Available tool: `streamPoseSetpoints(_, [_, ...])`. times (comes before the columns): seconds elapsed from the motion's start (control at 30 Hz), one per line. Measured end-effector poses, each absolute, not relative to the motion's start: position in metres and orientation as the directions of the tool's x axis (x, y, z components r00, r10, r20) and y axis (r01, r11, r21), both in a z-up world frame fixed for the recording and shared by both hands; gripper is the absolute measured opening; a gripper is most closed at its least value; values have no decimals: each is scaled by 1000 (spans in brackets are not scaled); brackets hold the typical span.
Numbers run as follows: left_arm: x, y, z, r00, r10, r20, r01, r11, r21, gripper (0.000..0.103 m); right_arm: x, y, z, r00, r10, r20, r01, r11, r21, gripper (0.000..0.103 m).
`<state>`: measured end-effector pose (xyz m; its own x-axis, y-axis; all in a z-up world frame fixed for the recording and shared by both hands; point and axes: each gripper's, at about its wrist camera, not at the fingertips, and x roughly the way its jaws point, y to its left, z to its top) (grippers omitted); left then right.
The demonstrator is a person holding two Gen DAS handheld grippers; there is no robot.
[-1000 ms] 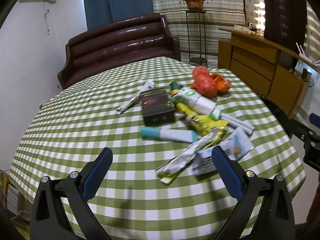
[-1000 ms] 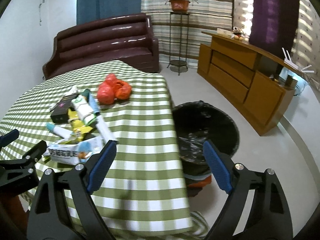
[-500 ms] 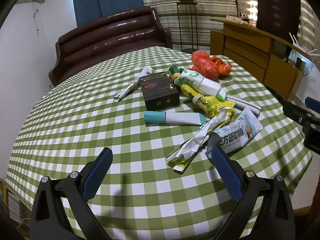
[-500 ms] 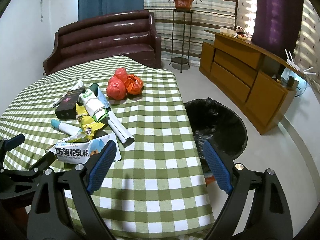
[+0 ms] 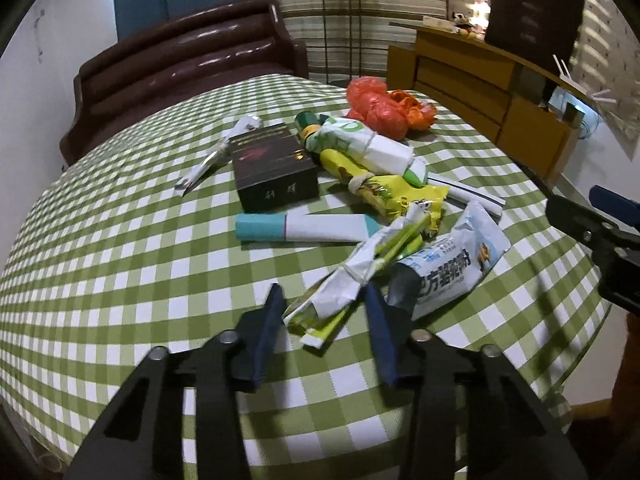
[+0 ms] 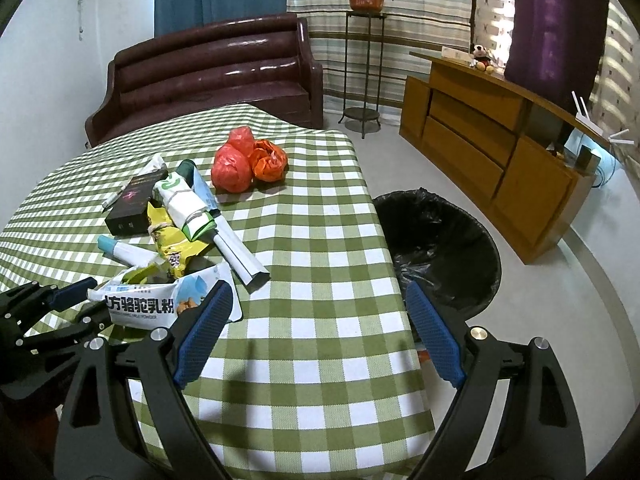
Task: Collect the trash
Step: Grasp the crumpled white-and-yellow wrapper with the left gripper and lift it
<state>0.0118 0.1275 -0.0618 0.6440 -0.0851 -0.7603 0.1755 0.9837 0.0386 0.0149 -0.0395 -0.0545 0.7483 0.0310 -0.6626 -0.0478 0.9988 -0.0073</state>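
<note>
In the left wrist view, the left gripper (image 5: 322, 300) is seen low over the green checked desk (image 5: 120, 264), its jaws partly closed around the near end of a tied white-and-green wrapper (image 5: 352, 276), though a firm squeeze cannot be told. In the right wrist view, the right gripper (image 6: 316, 308) is held with jaws wide open and empty, right of the wrapper pile, and a black trash bin (image 6: 440, 248) is seen on the floor beside the desk.

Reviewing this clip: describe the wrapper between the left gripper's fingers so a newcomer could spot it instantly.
On the green checked table, find the trash pile's near edge. The knotted wrapper lies there, between the left gripper's fingers, beside the pale blue powder pouch. It alone is a long white-and-lime strip tied in the middle.
</note>
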Motion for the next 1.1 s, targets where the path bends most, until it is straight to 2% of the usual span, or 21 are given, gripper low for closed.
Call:
streamPoseSetpoints(0.07, [11,126,-61,648,-93,-756,187,982,39,29,16,-38,-56,746,31,-665,-50,999,-9,86])
streamPoseSetpoints(0.13, [10,124,-61,648,-110,-754,205,978,34,24,16,-37,-57,744,30,-667,-50,999,-10,86])
streamPoseSetpoints(0.5, [1,116,-61,638,-171,-751,264,964,5,19,16,-30,-59,739,34,-673,-55,998,-9,86])
streamPoseSetpoints(0.6, [3,117,-60,644,-161,-748,246,969,3,23,16,-29,-60,738,35,-674,-53,999,-7,86])
streamPoseSetpoints(0.73, [8,125,-61,650,-151,-745,198,980,-25,53,15,-28,-60,738,34,-674,-50,999,-4,86])
streamPoseSetpoints(0.93, [15,124,-61,640,-170,-749,213,976,-39,54,14,-29,-61,735,38,-677,-49,999,2,86])
streamPoseSetpoints(1.0, [16,120,-61,644,-169,-746,228,973,-24,47,14,-29,-62,735,37,-678,-48,999,2,86])
streamPoseSetpoints(1.1, [15,112,-61,651,-166,-741,254,967,7,27,14,-28,-62,733,35,-679,-46,999,2,86])
